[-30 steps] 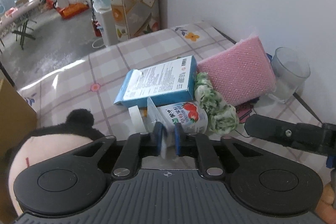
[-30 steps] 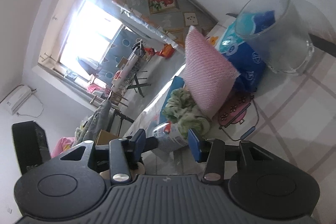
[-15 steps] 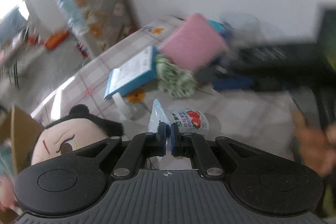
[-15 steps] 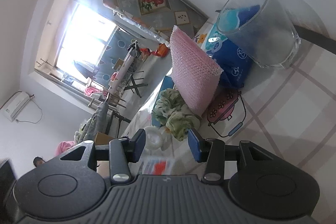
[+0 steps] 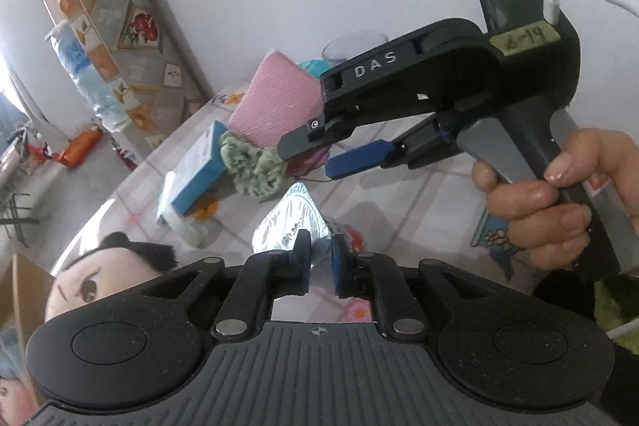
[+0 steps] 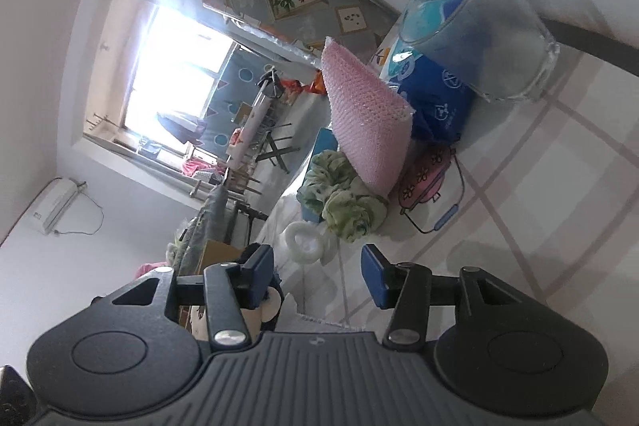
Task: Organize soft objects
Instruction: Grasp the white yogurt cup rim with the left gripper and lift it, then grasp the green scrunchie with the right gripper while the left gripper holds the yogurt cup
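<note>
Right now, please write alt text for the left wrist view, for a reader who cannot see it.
The left gripper pinches a silvery foil pouch above a checked tablecloth. The right gripper, in a hand, has its jaws opening, empty, near a green scrunchie and pink sponge.

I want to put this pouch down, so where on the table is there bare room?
Bare checked tablecloth lies on the near side of the glass cup and beside the pot print. It is crowded along the wall: pink sponge, blue packet and green scrunchie touch, with the blue box alongside.
</note>
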The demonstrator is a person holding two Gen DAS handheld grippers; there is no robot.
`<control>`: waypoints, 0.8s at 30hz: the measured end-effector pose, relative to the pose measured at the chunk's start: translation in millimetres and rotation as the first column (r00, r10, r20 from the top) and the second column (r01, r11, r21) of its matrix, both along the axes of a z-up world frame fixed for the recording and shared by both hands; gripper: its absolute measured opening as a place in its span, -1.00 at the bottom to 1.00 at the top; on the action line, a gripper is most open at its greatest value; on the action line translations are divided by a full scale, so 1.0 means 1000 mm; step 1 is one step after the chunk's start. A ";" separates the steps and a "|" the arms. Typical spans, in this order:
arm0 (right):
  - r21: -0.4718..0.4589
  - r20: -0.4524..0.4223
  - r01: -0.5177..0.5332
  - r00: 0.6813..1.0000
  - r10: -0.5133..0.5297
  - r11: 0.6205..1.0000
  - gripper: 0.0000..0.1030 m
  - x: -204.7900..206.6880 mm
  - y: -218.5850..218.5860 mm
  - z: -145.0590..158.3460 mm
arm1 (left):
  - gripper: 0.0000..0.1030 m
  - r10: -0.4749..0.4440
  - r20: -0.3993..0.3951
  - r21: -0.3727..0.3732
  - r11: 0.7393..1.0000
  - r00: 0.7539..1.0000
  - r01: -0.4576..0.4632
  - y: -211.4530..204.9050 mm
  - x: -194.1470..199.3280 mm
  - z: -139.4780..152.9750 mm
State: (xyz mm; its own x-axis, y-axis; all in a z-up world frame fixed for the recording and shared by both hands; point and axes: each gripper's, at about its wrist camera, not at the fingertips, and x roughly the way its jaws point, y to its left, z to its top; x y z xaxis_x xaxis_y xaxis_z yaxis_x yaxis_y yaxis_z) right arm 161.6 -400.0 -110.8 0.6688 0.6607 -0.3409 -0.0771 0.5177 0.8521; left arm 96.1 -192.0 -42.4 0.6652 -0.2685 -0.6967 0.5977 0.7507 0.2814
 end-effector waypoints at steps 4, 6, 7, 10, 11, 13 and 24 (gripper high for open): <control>0.006 -0.010 -0.008 1.000 0.008 1.000 -0.46 -0.002 -0.003 0.000 | -0.32 0.014 -0.021 -0.043 0.999 1.000 -0.014 0.000 -0.004 -0.001; -0.002 -0.010 -0.014 1.000 0.014 1.000 -0.44 -0.001 -0.002 0.002 | -0.04 0.033 -0.043 -0.068 0.997 0.999 -0.035 0.002 -0.004 -0.002; -0.008 -0.006 -0.015 1.000 0.015 1.000 -0.42 -0.001 -0.001 0.002 | 0.15 0.046 -0.050 -0.078 0.996 0.998 -0.049 0.003 -0.004 -0.002; -0.025 -0.003 -0.017 1.000 0.017 1.000 -0.37 -0.001 0.002 0.002 | 0.40 0.093 -0.039 -0.103 0.990 0.995 -0.097 0.007 -0.006 -0.003; -0.023 -0.003 -0.022 1.000 0.022 1.000 -0.37 0.000 0.002 0.001 | 0.43 0.106 -0.035 -0.110 0.988 0.994 -0.109 0.007 -0.005 -0.003; -0.011 -0.009 -0.036 0.999 0.036 0.999 -0.37 0.001 0.003 -0.001 | 0.48 0.121 -0.047 -0.115 0.985 0.992 -0.126 0.007 -0.003 -0.005; 0.097 -0.060 -0.153 0.985 0.160 0.983 -0.35 0.005 0.015 -0.013 | 0.23 0.182 -0.160 -0.109 0.974 0.970 -0.201 0.000 0.025 -0.029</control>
